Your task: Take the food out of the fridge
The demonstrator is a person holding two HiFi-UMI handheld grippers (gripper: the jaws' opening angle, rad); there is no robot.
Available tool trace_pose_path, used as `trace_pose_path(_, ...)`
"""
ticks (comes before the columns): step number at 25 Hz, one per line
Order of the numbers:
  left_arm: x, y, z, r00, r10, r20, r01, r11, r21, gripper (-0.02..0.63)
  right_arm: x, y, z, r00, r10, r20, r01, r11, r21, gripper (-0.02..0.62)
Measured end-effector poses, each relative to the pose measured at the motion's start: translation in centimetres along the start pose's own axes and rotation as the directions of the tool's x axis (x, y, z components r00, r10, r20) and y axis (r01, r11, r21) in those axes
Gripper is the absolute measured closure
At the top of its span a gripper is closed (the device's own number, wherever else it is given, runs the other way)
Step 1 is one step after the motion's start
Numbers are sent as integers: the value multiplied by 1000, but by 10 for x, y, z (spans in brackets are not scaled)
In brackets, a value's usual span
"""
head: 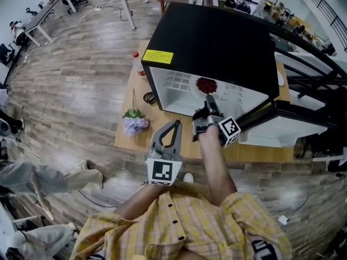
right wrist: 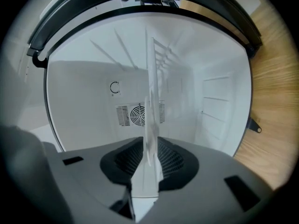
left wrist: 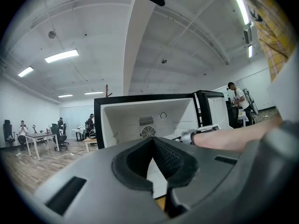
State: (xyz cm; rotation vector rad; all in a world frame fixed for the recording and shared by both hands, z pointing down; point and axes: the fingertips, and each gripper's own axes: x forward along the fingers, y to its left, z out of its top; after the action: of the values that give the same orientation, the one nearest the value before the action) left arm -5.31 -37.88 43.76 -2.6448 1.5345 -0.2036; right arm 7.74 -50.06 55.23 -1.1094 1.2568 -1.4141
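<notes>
Our right gripper (head: 209, 104) reaches into the open fridge (head: 217, 42) at frame centre, its jaws spread either side of the plate (right wrist: 150, 125) rim, not clamping it. The red food (head: 206, 85) sits on that plate just above the jaws. Our left gripper (head: 175, 124), pressed together and empty, hangs lower left.

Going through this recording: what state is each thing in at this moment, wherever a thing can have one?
fridge: door open.
plate of red food: inside the fridge, not yet taken out.
right tongs: reaching into the fridge, apart, the plate's rim between them, no clear pinch.
left tongs: shut, empty, held outside the fridge.
bottle: upright, red cap on.
</notes>
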Motion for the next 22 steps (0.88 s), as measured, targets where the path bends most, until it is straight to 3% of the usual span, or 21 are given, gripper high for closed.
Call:
trace_pose_path(11, -3, 5, -1, 1000, -1, -2, 1, 1000, -2, 600, 2, -4, 0, 999, -40, 7, 40, 999, 1, 579)
trace_pose_path(22, -6, -4, 2, 1000, -14, 2, 14, 1000, -12, 600, -19, 5, -11, 999, -38, -29, 38, 999, -6, 580)
